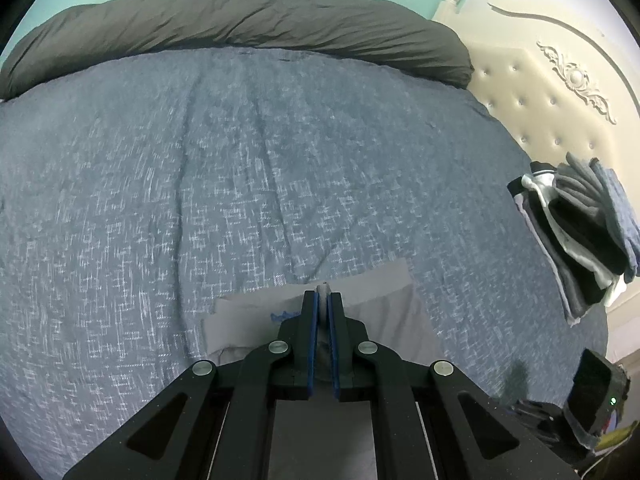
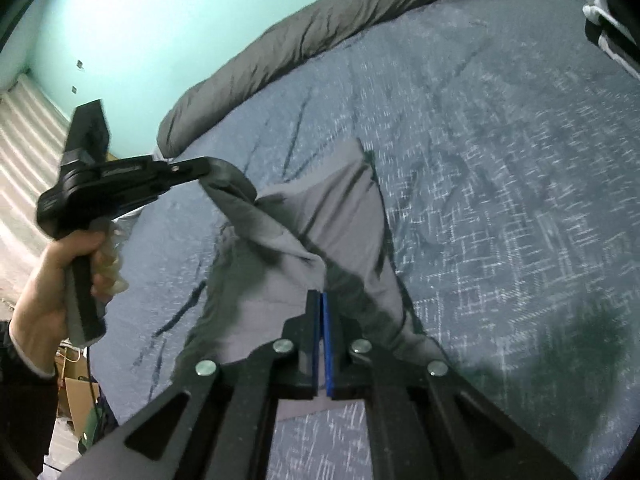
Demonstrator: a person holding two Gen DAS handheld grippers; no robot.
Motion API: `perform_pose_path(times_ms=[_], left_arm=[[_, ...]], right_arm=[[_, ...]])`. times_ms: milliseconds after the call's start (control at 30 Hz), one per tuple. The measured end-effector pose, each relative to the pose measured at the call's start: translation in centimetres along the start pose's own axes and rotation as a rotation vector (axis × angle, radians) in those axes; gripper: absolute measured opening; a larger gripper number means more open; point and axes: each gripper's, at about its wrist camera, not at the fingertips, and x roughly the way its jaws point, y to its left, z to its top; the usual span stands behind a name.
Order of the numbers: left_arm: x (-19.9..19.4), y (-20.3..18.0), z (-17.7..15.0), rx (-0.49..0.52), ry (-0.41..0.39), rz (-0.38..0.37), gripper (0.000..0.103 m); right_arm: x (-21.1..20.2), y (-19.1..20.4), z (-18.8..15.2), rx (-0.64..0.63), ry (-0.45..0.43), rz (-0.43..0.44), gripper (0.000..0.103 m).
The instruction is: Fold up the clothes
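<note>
We have the grey garment [image 2: 320,216] pinched at two corners — left gripper [image 2: 206,168] clenched on one raised edge, right gripper [image 2: 321,300] clamped on cloth at its fingers — so it lifts to fold. Beyond the fingers the bed [image 1: 240,152] lies open; folded stack [image 1: 580,236] sits far right.

Grey garment [image 2: 340,216] w/ blue print, part-folded on bed, two edges lifted, creased.

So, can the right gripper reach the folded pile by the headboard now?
Probably not yet: the right gripper is shut on the grey garment, and the pile lies far across the bed.
</note>
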Motion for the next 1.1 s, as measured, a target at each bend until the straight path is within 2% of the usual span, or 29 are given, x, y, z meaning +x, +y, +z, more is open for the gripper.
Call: perform_pose_path(times_ms=[300,467,700,1000,1100], left_arm=[[3.6,-3.5,2.9,-0.034,0.055,-0.041,0.005],[6.3,-5.8,3.9,-0.012,0.096,-0.041,0.005],[9.8,-8.2,3.4,0.024,0.157,-0.035,0.005],[11.7,-8.4,2.9,0.013,0.176,-0.033,0.005],[12.7,-8.1,2.4,-0.003,0.208,-0.058,0.005]], right_arm=[[-1.7,-2.0,-1.3,0.038,-0.011,-0.006,0.001],[-1.9,-2.9,-2.0,0.059,0.002,-0.004,0.001],[-2.1,-3.5,-2.6,0.067,0.019,-0.007,0.001],[-2.6,-4.3,-3.3,0.088,0.023,-0.026,0.001],[-2.7,-4.2,-3.4,0.089,0.021,-0.033,0.001]])
